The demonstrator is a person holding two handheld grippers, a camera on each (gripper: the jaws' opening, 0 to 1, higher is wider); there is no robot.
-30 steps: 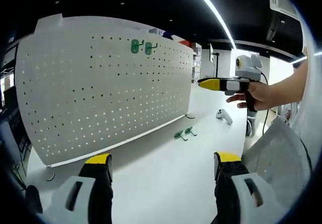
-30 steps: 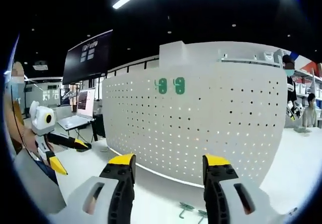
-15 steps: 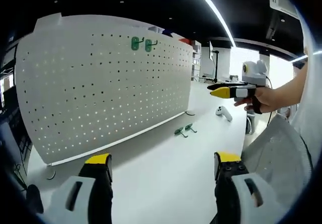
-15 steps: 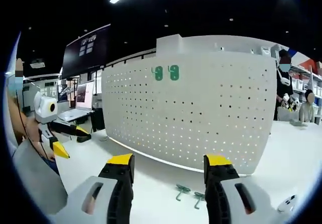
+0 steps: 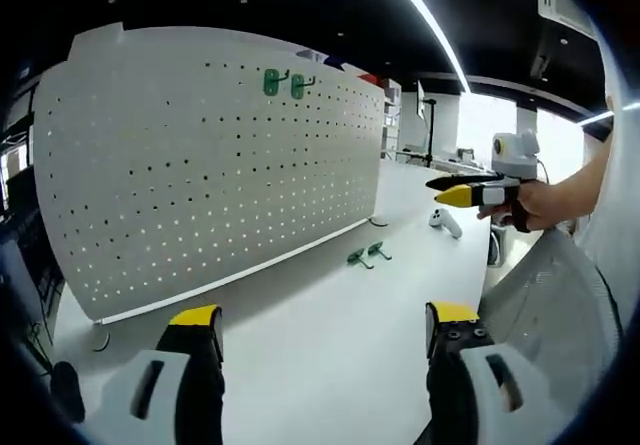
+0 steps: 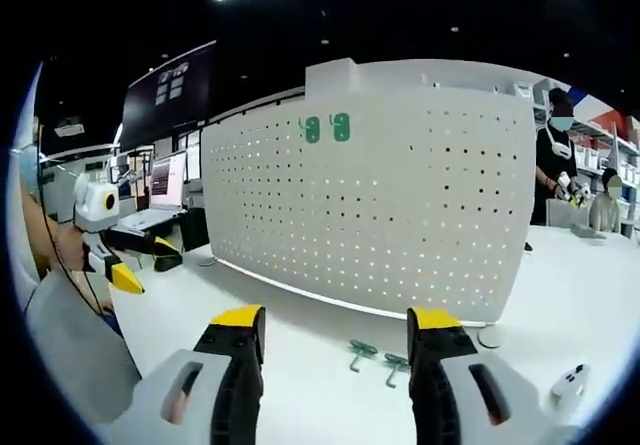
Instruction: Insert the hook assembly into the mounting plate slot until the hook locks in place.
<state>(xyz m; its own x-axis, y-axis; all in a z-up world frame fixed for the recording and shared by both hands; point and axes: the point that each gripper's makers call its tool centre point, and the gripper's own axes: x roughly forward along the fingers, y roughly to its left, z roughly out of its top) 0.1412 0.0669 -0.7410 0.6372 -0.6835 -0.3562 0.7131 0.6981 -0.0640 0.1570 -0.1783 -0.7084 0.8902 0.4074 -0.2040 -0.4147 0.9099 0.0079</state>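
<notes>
Both tongs, left [image 5: 318, 333] and right [image 6: 328, 337], hang wide open and empty; my right has dropped toward two loose hooks [image 6: 377, 355] lying on the desk [image 6: 300, 330] below the pegboard [image 6: 380, 215].

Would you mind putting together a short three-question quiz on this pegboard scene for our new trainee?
1. True or false: two green hooks lie loose on the white table in front of the pegboard.
2. How many green hooks already hang near the pegboard's top edge?
3. The left gripper has its jaws: A) shut on a hook, B) open and empty, C) shut on the board.

Key: 1 true; 2 two; 3 B. The right gripper is open and empty too.
</notes>
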